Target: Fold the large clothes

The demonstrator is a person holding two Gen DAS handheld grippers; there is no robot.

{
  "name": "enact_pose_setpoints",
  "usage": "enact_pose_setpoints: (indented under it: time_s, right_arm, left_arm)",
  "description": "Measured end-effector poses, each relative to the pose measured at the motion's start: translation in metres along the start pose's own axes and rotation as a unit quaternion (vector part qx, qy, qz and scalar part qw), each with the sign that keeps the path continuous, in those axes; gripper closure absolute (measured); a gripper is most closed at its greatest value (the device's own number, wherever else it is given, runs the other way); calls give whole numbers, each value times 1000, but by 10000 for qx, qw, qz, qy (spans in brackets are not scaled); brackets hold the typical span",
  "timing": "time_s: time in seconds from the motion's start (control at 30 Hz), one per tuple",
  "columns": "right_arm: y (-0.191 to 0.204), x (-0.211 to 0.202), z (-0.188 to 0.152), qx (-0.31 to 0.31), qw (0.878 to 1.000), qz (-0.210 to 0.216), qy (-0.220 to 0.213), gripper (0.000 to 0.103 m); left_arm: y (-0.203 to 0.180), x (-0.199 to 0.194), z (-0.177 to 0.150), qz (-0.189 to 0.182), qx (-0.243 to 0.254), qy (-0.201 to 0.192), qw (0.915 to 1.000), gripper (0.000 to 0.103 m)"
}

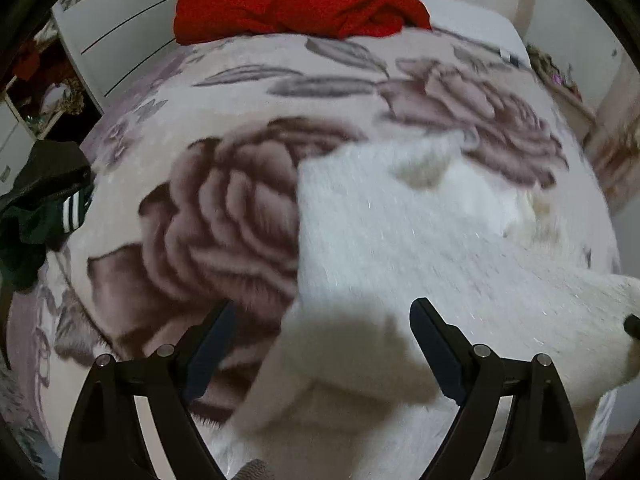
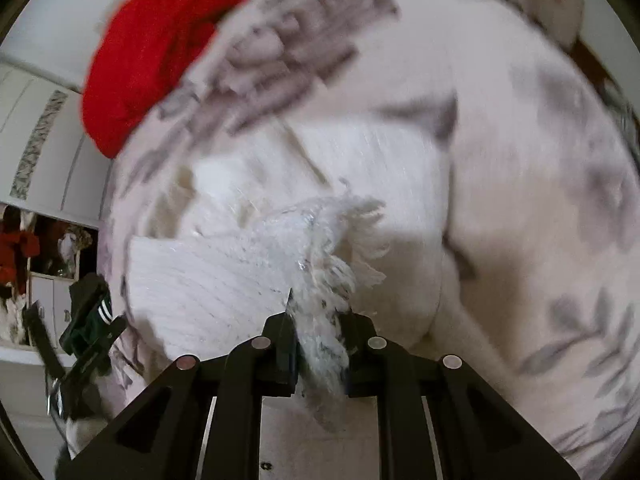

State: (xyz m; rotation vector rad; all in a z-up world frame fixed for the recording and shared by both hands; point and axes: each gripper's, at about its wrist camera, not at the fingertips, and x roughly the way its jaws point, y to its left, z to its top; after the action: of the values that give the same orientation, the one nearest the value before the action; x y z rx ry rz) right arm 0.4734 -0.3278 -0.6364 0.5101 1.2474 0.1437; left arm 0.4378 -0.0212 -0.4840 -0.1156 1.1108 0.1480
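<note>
Floral bedspread (image 1: 224,92) carries a white knit garment (image 1: 400,248) toward 3 o'clock, its near fold under the left gripper (image 1: 322,312)'s wide, empty jaws, while the right gripper (image 2: 318,316) pinches its fringed edge (image 2: 332,248).

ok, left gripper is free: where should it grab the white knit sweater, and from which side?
Probably the straight folded edge of the white knit sweater that borders the floral blanket. Come down from above on the blanket side: that edge lies flat and clear. The left gripper is open above it. The right gripper is shut on the fringed end.
</note>
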Motion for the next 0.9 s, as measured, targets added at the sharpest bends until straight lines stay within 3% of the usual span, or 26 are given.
enact_pose_setpoints:
  time_s: [0.1,0.2,0.27,0.37,0.47,0.6,0.67,0.7,0.73,0.87,0.9]
  right_arm:
    - [8,-7,14,-408,9984,-347,-174,88]
    - [-20,41,24,-275,9920,-955,778,86]
    - [-43,62,26,88,9838,-1079,1431,73]
    - [-57,29,37,726,9897,-690,1026,61]
    - [-54,-8,51,1040,9927,-448,414,55]
    - [-23,10,82,833,9953,51,488,55]
    - [2,41,101,453,9967,104,667,55]
    - [11,57,105,304,9964,138,775,54]
    - [22,78,109,126,9952,160,956,53]
    - [49,148,112,-521,9859,-280,1568,50]
    - [51,157,111,-597,9836,-408,1651,56]
  left_arm:
    - [-7,7,22,-82,-34,64,9999,15]
    - [-27,23,50,-383,107,252,9989,15]
    - [-46,35,66,-545,302,421,9972,15]
    - [-84,79,85,-891,754,1097,9871,15]
    - [-110,128,92,-837,1121,1719,9751,15]
    - [-139,178,85,-471,1839,2033,9605,18]
    - [-144,179,81,-517,2025,1772,9617,39]
    - [-146,174,79,-598,2109,1587,9627,69]
    - [-147,169,76,-577,2158,1474,9635,84]
    - [-144,153,71,-665,2149,1133,9678,90]
    - [-143,148,71,-706,2119,1043,9691,91]
